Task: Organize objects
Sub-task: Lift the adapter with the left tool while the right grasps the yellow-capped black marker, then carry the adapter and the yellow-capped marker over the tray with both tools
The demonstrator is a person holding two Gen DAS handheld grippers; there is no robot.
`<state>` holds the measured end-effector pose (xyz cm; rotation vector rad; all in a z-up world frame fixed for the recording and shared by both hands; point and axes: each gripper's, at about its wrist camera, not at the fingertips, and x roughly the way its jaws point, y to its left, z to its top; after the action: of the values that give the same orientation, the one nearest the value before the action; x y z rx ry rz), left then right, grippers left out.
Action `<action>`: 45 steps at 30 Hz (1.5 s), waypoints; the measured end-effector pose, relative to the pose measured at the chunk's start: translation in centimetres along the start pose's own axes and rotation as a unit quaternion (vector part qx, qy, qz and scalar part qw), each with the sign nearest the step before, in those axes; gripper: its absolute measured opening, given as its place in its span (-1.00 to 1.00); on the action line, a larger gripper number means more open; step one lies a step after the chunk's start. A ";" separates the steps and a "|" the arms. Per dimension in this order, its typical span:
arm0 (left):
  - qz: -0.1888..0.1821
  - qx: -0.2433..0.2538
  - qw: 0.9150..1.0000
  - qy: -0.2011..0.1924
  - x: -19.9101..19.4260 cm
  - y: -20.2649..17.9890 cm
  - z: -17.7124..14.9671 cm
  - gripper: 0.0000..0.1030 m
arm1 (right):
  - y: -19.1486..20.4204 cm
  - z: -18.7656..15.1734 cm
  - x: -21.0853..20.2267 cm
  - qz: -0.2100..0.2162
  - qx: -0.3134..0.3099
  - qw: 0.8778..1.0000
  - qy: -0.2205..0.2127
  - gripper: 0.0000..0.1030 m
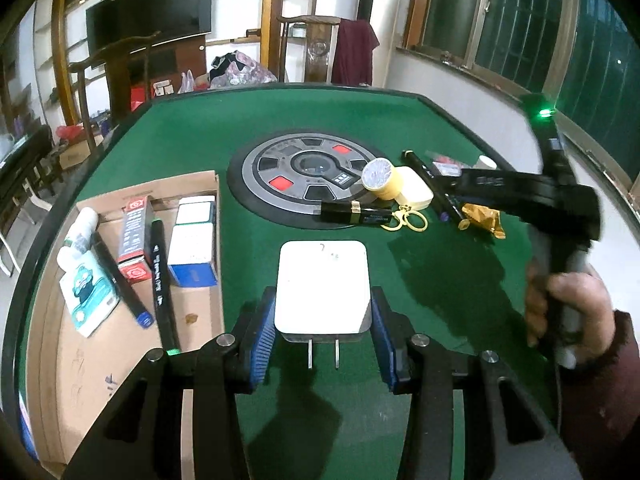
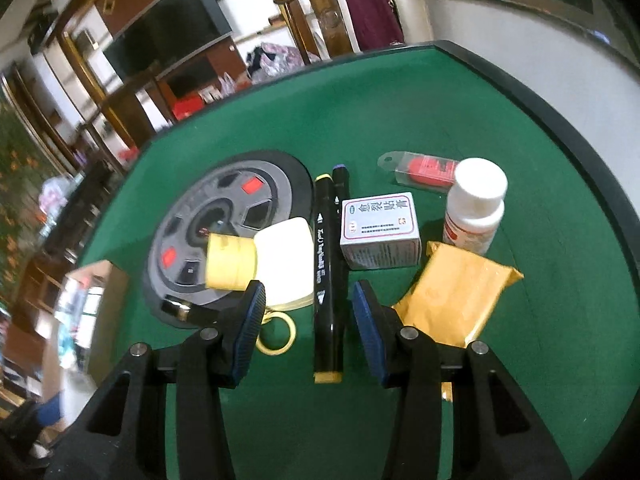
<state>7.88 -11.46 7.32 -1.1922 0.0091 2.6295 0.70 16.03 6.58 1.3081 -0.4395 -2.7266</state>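
1 green table [image 1: 180,140], 1 round grey hub [image 1: 308,178] at its centre. 1 cardboard tray [image 1: 120,360] left of hub: 2 boxes, 2 markers, 1 bottle, 1 pouch inside. Right of hub: 1 gold packet [image 2: 448,300], 1 white bottle [image 2: 474,210], 1 grey box [image 2: 380,230], 2 markers. Left gripper [image 1: 323,312] clamped on 1 white charger [image 1: 323,286], near side of hub. Right gripper [image 2: 308,320] apart, straddling black marker [image 2: 326,280], contact unclear.

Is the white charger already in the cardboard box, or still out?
Out. The white charger sits clamped between the left gripper pads over green felt, right of the cardboard box.
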 end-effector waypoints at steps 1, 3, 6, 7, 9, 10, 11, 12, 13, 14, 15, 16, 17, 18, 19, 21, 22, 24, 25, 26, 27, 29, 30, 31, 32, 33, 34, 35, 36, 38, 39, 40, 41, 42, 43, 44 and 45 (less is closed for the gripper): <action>-0.001 -0.002 1.000 -0.001 -0.2 0.2 -0.1 -0.25 | 0.1 0.0 0.3 -0.008 -0.004 1.000 0.002 -0.17; -0.002 -0.005 1.000 -0.003 -0.4 0.5 -0.3 -0.25 | 0.3 0.3 0.9 -0.019 -0.007 1.000 0.007 -0.34; -0.002 -0.008 1.000 -0.004 -0.5 0.8 -0.6 -0.25 | 0.6 0.7 1.6 -0.037 -0.010 0.999 0.011 -0.53; -0.002 -0.009 1.000 -0.003 -0.5 0.9 -0.7 -0.25 | 0.7 0.9 1.8 -0.042 -0.009 0.999 0.012 -0.58; -0.001 -0.011 1.000 -0.004 -0.5 1.0 -0.9 -0.25 | 0.3 1.1 2.2 -0.042 -0.002 0.999 0.014 -0.70; 0.000 -0.012 1.000 -0.005 -0.6 1.1 -1.0 -0.25 | 0.2 1.1 2.2 -0.040 0.000 0.999 0.015 -0.73; 0.001 -0.013 1.000 -0.006 -0.7 1.2 -1.1 -0.25 | 0.0 1.2 2.2 -0.038 0.005 0.999 0.016 -0.76; 0.003 -0.014 1.000 -0.007 -0.8 1.3 -1.1 -0.25 | -0.3 1.3 2.1 -0.030 0.012 0.999 0.020 -0.76; 0.003 -0.016 1.000 -0.008 -0.9 1.5 -1.2 -0.25 | -0.6 1.2 2.0 -0.025 0.019 0.999 0.022 -0.76; 0.004 -0.019 1.000 -0.011 -1.2 1.6 -1.3 -0.25 | -1.0 1.1 1.8 -0.017 0.029 0.999 0.023 -0.76; 0.005 -0.022 1.000 -0.012 -1.3 1.8 -1.4 -0.25 | -1.3 1.0 1.5 -0.008 0.037 0.999 0.024 -0.76; 0.006 -0.025 1.000 -0.014 -1.5 2.0 -1.5 -0.25 | -1.7 0.9 1.3 0.005 0.048 0.998 0.026 -0.76; 0.007 -0.029 0.999 -0.015 -1.6 2.2 -1.5 -0.25 | -2.0 0.8 1.0 0.017 0.057 0.998 0.029 -0.76; 0.007 -0.032 0.999 -0.016 -1.8 2.4 -1.6 -0.25 | -2.4 0.6 0.7 0.034 0.071 0.996 0.030 -0.76; 0.008 -0.034 0.999 -0.018 -2.0 2.7 -1.7 -0.25 | -2.6 0.4 0.4 0.047 0.080 0.995 0.030 -0.76; 0.011 -0.039 0.999 -0.023 -2.6 3.0 -1.9 -0.25 | -3.0 0.0 -0.2 0.078 0.100 0.991 0.032 -0.76; 0.013 -0.042 0.999 -0.026 -2.9 3.3 -2.0 -0.25 | -3.1 -0.3 -0.5 0.091 0.107 0.990 0.033 -0.76; 0.016 -0.050 0.998 -0.033 -3.6 3.9 -2.2 -0.25 | -3.0 -0.7 -1.3 0.117 0.120 0.985 0.032 -0.76; 0.018 -0.053 0.998 -0.035 -4.0 4.3 -2.3 -0.25 | -2.8 -0.9 -1.7 0.130 0.124 0.983 0.032 -0.76; 0.021 -0.057 0.997 -0.040 -4.4 4.8 -2.4 -0.25 | -2.5 -1.1 -2.1 0.144 0.128 0.981 0.031 -0.76; 0.024 -0.061 0.997 -0.043 -4.8 5.2 -2.6 -0.25 | -2.1 -1.2 -2.3 0.153 0.128 0.979 0.031 -0.76; 0.035 -0.070 0.996 -0.051 -5.6 6.4 -3.0 -0.25 | -0.7 -1.6 -3.0 0.178 0.121 0.976 0.034 -0.76; 0.041 -0.074 0.995 -0.052 -6.0 7.1 -3.3 -0.25 | 0.1 -1.8 -3.2 0.185 0.116 0.975 0.035 -0.76; 0.050 -0.081 0.994 -0.052 -6.3 8.1 -3.6 -0.25 | 1.1 -2.0 -3.5 0.193 0.107 0.975 0.037 -0.76; 0.055 -0.087 0.993 -0.051 -6.3 8.8 -3.9 -0.25 | 2.2 -2.1 -3.8 0.201 0.098 0.974 0.039 -0.76; 0.061 -0.094 0.992 -0.050 -6.4 9.6 -4.1 -0.25 | 3.5 -2.4 -4.0 0.210 0.087 0.973 0.042 -0.76; 0.067 -0.101 0.991 -0.048 -6.4 10.4 -4.5 -0.25 | 4.8 -2.7 -4.0 0.217 0.076 0.972 0.046 -0.76; 0.076 -0.108 0.990 -0.046 -6.5 11.5 -4.9 -0.25 | 6.0 -3.0 -4.1 0.223 0.065 0.971 0.049 -0.76; 0.082 -0.112 0.989 -0.045 -6.5 12.1 -5.1 -0.25 | 7.7 -3.3 -4.1 0.231 0.052 0.970 0.055 -0.76; 0.098 -0.119 0.987 -0.041 -6.5 13.7 -5.7 -0.25 | 10.2 -4.2 -3.9 0.244 0.034 0.967 0.067 -0.76; 0.103 -0.121 0.986 -0.039 -6.4 14.3 -5.8 -0.25 | 11.7 -4.7 -3.7 0.251 0.024 0.965 0.074 -0.75; 0.110 -0.124 0.985 -0.037 -6.3 14.9 -6.1 -0.24 | 12.6 -5.0 -3.5 0.254 0.017 0.964 0.078 -0.75; 0.115 -0.125 0.985 -0.034 -6.1 15.5 -6.3 -0.25 | 13.8 -5.4 -3.1 0.257 0.009 0.963 0.085 -0.75; 0.119 -0.127 0.984 -0.032 -5.9 16.0 -6.5 -0.25 | 15.2 -5.8 -2.6 0.261 0.000 0.961 0.094 -0.75; 0.123 -0.128 0.984 -0.029 -5.7 16.4 -6.6 -0.25 | 16.2 -6.1 -2.3 0.268 -0.006 0.958 0.103 -0.75; 0.128 -0.128 0.983 -0.025 -5.3 16.8 -6.6 -0.24 | 17.1 -6.5 -1.8 0.272 -0.011 0.956 0.111 -0.75; 0.130 -0.129 0.983 -0.021 -5.0 17.2 -6.6 -0.24 | 18.3 -7.1 -1.2 0.276 -0.017 0.953 0.122 -0.75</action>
<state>11.98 -29.95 4.94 -1.2934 -0.2017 2.9561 6.10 -2.71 8.68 1.2569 -0.6186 -2.0797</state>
